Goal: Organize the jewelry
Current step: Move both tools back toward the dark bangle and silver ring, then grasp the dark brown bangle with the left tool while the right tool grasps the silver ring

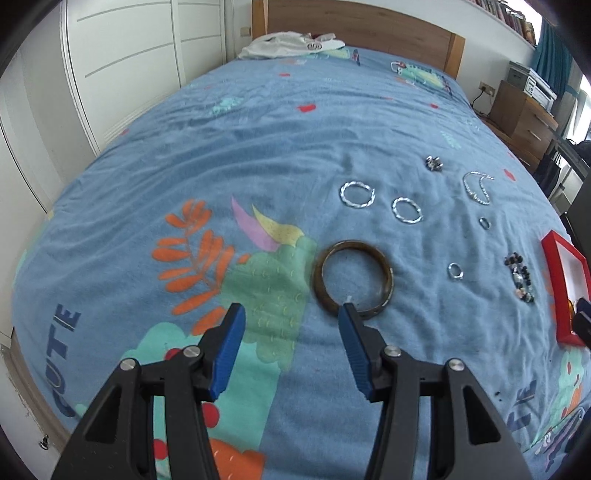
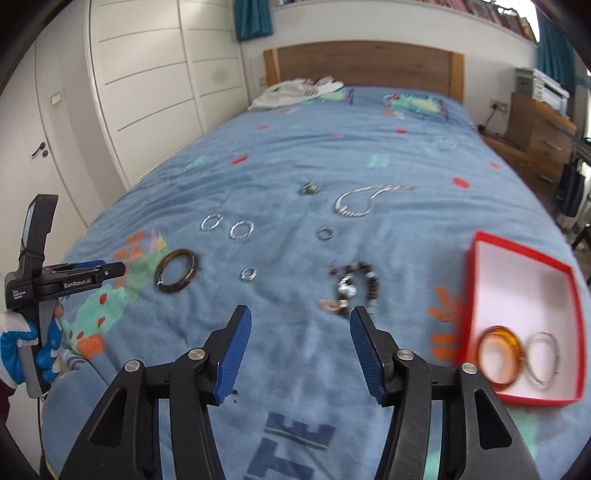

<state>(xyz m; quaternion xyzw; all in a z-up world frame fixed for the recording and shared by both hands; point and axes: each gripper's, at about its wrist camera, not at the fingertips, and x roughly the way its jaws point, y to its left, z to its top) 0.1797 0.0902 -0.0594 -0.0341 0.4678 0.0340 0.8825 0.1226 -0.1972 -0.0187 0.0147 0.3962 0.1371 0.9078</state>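
Note:
Jewelry lies spread on the blue bedspread. My left gripper (image 1: 291, 314) is open and empty; its right fingertip overlaps the near rim of a dark brown bangle (image 1: 352, 278), also in the right wrist view (image 2: 176, 270). My right gripper (image 2: 301, 319) is open and empty, just short of a beaded bracelet (image 2: 351, 288). A red box (image 2: 524, 317) at the right holds an amber bangle (image 2: 501, 356) and a thin silver bangle (image 2: 543, 357). Two silver hoops (image 1: 357, 194) (image 1: 407, 209), two small rings (image 1: 455, 271) (image 1: 484, 222), a silver chain (image 1: 476, 186) and a small cluster piece (image 1: 433, 162) lie beyond.
White clothing (image 1: 291, 44) lies by the wooden headboard (image 1: 354, 22). White wardrobes (image 2: 147, 81) stand left of the bed, wooden drawers (image 2: 539, 125) to the right. The left hand-held gripper body (image 2: 40, 273) shows at the left in the right wrist view.

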